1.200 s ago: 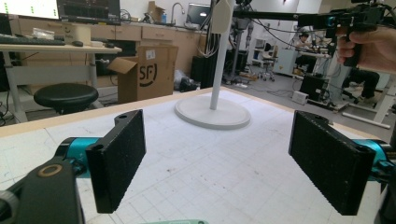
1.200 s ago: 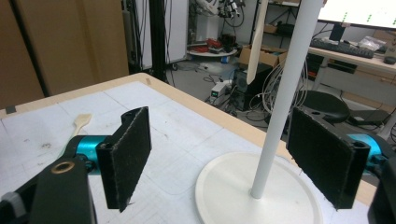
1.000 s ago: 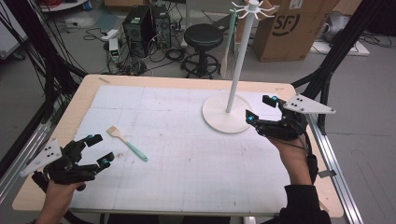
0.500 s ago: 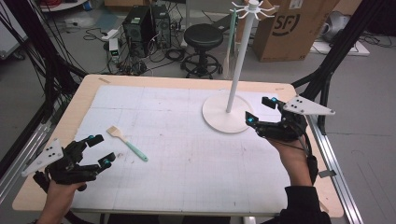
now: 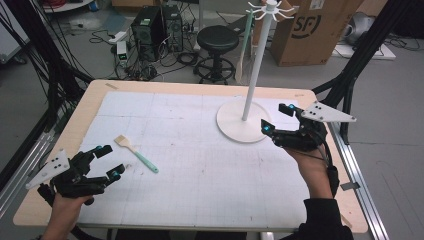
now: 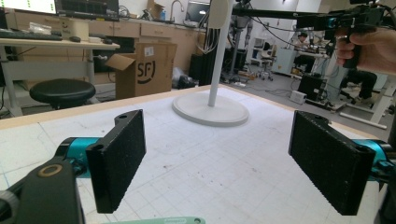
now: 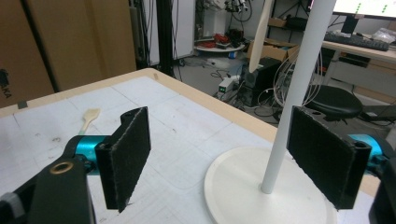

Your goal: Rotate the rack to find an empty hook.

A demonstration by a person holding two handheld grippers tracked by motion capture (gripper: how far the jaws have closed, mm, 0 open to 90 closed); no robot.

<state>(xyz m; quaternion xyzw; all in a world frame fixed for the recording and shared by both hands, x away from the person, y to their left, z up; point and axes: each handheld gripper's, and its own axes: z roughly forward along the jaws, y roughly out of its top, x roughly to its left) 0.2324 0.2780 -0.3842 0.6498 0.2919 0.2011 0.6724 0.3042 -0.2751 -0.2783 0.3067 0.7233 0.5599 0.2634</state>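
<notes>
Table surface carries a white gridded mat, which serves as the reference for every position below. White stand, consisting of a round base and an upright pole, sits on the far right part of the mat; its hooked top rises beyond the table's far edge in the high view.

Right gripper hovers at the mat's right edge, just beside the stand base, on the near right side of it. Its jaws are spread wide with nothing between them. In the right gripper view the pole rises in the gap between the two black pads, beyond them and apart from both.

Left gripper is held at the mat's near left corner, jaws likewise spread wide and empty.

Brush, with a pale bristle head and a green handle, lies flat on the left part of the mat, just beyond the left gripper and untouched. Handle end points toward the mat's centre.
</notes>
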